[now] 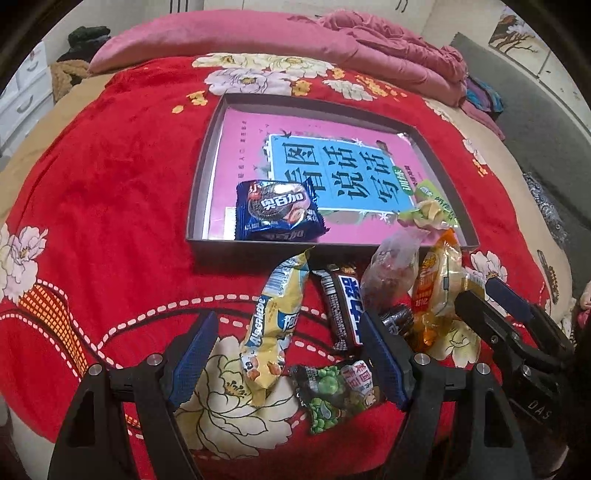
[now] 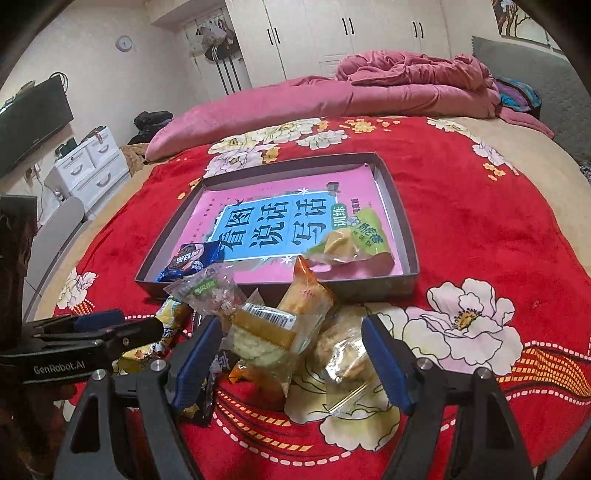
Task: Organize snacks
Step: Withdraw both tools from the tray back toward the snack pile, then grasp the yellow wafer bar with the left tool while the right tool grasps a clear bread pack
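A shallow dark tray lies on the red floral blanket with a pink book as its floor. In it are a blue biscuit packet and a green-yellow packet. In front of it is a heap of snacks. My left gripper is open, low over a yellow candy packet, a dark chocolate bar and a green pea packet. My right gripper is open around an orange-yellow pastry packet and a clear packet. Neither gripper's pads visibly press on anything.
A clear bag of reddish snacks leans on the tray's front wall. A pink quilt is bunched at the far side of the bed. White drawers and a dark screen stand to the left, wardrobes behind.
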